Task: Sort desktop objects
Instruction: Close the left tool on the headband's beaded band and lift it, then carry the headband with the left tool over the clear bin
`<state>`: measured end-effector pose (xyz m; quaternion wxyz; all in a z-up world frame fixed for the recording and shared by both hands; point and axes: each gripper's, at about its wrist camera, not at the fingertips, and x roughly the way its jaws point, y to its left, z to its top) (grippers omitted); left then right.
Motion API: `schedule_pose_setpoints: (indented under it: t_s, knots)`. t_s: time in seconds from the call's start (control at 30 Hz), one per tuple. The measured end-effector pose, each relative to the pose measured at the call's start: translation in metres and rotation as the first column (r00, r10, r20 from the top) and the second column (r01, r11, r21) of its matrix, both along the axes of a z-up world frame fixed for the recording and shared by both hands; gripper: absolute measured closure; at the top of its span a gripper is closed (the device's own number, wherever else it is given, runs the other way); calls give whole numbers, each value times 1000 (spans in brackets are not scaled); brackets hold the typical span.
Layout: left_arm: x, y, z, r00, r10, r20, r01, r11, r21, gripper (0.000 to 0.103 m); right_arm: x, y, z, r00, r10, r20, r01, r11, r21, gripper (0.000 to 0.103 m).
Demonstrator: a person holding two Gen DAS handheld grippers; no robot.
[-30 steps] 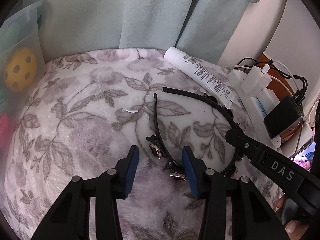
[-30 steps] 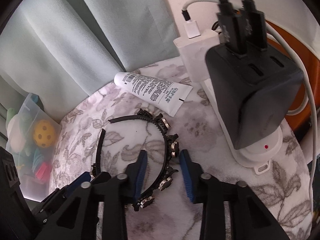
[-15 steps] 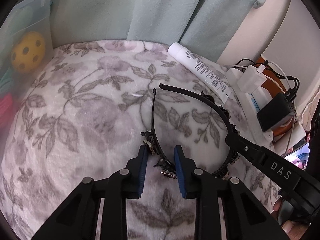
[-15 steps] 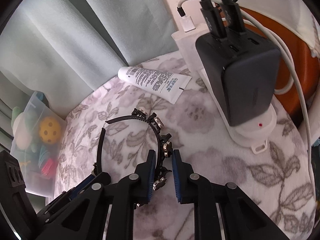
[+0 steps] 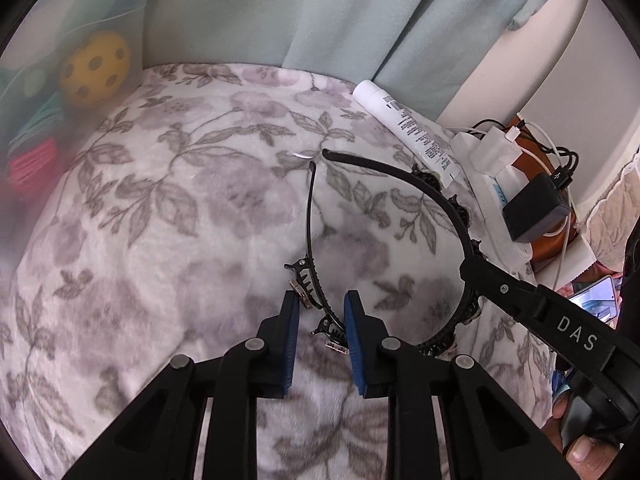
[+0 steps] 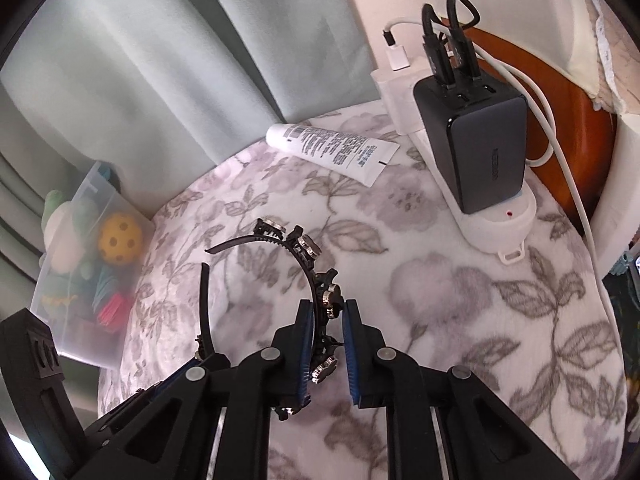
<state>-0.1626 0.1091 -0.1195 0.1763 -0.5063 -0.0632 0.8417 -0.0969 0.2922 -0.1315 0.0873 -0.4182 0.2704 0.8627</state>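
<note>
On a floral blanket [image 5: 168, 208] before a pale curtain [image 6: 132, 64], both claws have just been closing on the black jewelled headband [image 6: 308, 260] near the front edge, left gripper [image 5: 320, 320] and right gripper [image 6: 326, 328] each pinching one side.

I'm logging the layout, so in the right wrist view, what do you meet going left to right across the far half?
Clear storage bin → yellow perforated ball inside it → white tube → black charger on the white power strip.
</note>
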Motion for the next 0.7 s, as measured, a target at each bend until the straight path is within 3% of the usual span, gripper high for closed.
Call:
schedule_pose_setpoints:
  t_s: [0.7]
  knots:
    - [39,-41,31,997,26,-73,-20,997,76,80,31,-26,45,996,42,-82,-38,998,47,87]
